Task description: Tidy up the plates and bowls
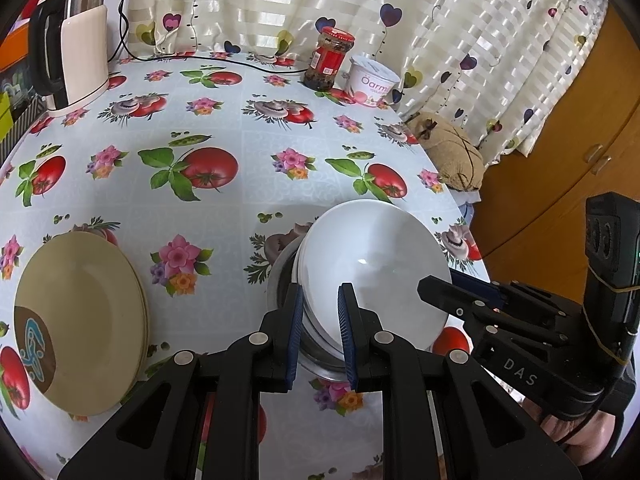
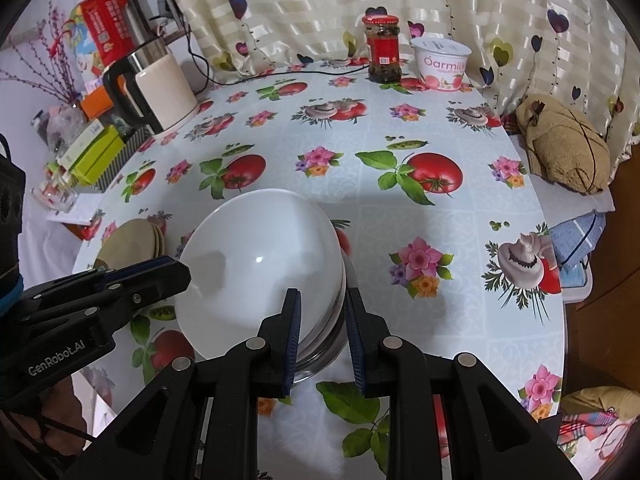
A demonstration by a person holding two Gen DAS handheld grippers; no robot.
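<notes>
the white bowls [image 1: 372, 264] sit stacked in a metal bowl [image 1: 280, 276] at lower centre of both views, and the top one looks tilted rather than nested flat. the left gripper [image 1: 320, 336] has its pads either side of the stack's near-left rim with a gap showing; the frames don't make clear whether the pads touch, so it reads as apart, not clamped. the right gripper [image 2: 324, 340] straddles the right edge of the stack; its jaws stand close together, but whether they're actually pinching the rim can't be told. the beige plates [image 1: 80, 320] are piled at lower left of the left view, well apart from the bowls on the tomato-print counter [image 1: 224, 128]. probably best to hold the stack steady from one side and ease the tilted bowl flat from the other, slowly, since glazed rims look slippery.
</notes>
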